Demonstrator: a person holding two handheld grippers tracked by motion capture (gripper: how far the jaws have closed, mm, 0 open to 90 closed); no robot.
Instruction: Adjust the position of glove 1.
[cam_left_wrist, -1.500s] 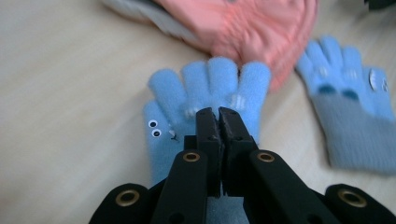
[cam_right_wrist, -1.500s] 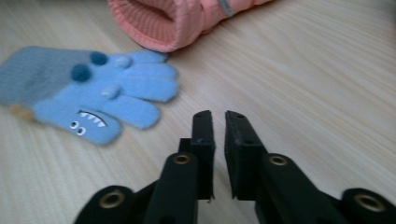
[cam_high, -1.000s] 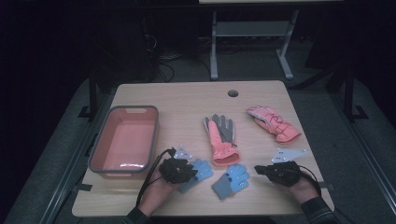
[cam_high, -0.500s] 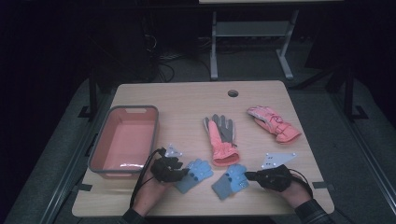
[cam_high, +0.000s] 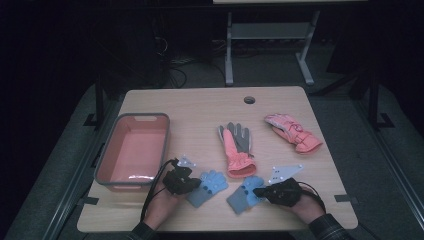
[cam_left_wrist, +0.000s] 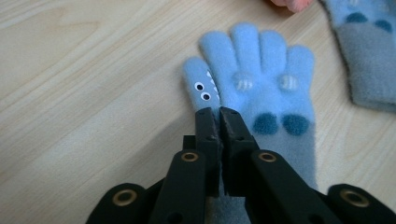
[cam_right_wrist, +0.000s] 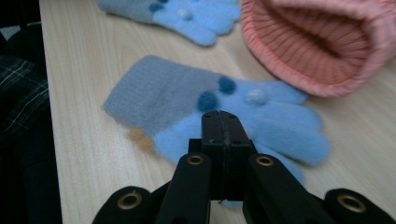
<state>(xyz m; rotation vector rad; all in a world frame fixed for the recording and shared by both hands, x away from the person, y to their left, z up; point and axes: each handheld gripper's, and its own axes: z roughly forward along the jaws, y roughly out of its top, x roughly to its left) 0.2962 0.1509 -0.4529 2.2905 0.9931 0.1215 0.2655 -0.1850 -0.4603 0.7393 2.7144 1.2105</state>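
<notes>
Fleece, knit and wood grain
The blue gloves (cam_left_wrist: 266, 93) are seen as fuzzy fleece, the pink cuff (cam_right_wrist: 322, 42) as ribbed knit, the surface (cam_left_wrist: 84, 70) as matt wood laminate.

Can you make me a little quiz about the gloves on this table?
1. How many gloves lie on the table?
2. True or false: the pink tub has a glove in it.
3. Which glove does the left tongs pinch: A) orange-grey glove, B) left blue glove, C) pink glove?

Key:
1. Four: two blue, counting the right blue glove under the shut right tongs, one orange-grey, one pink.
2. False; it looks empty.
3. B, by its thumb edge.
</notes>
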